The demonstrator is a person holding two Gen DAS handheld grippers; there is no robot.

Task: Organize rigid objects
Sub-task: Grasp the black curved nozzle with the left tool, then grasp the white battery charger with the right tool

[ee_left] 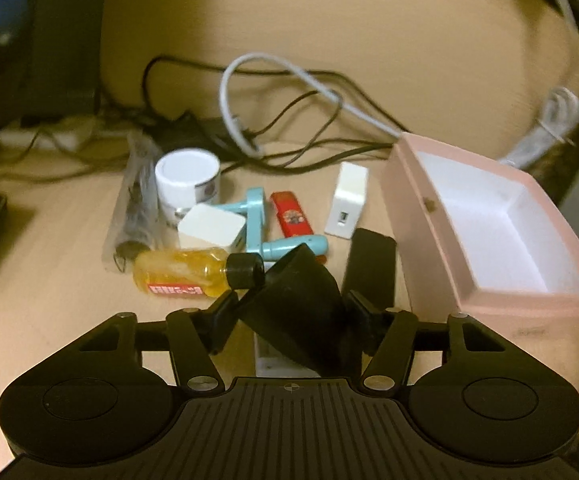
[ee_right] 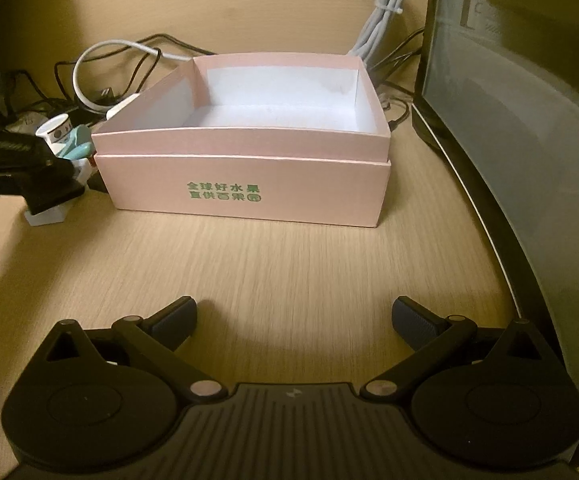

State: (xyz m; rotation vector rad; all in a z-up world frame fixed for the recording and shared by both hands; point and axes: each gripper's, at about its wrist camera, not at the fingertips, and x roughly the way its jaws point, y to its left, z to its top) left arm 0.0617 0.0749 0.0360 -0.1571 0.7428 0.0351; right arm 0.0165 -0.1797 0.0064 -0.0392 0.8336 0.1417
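Between the closed-in fingers of the left tongs point(ee_left: 289, 312) sits a black wedge-shaped object point(ee_left: 297, 304), clamped on both flanks and tilted, with a white block point(ee_left: 269, 360) on the table point(ee_left: 49, 280) under it; whether the two touch I cannot tell. It looks like hard plastic: stiff, light, matt enough not to slip, so the side grip should serve, though its sloped faces could let it twist.

Just beyond lies a small bottle of yellow liquid point(ee_left: 185, 274) on its side, round and smooth, likely to roll; I would take it across the body, not the black cap. Behind it are a white cube charger point(ee_left: 209, 230), a light-blue handle piece point(ee_left: 265, 232), a red lighter-like case point(ee_left: 291, 216), a white adapter point(ee_left: 347, 204), a flat black slab point(ee_left: 369, 264) and a white jar point(ee_left: 187, 180), all rigid and probably light.

To the right stands the pink box point(ee_right: 245, 196), open and bare inside, thin card, easily shoved.

Right tongs point(ee_right: 293, 320) hang spread wide, holding nothing, over bare table before the box. Cables point(ee_left: 289, 112) tangle farthest back.
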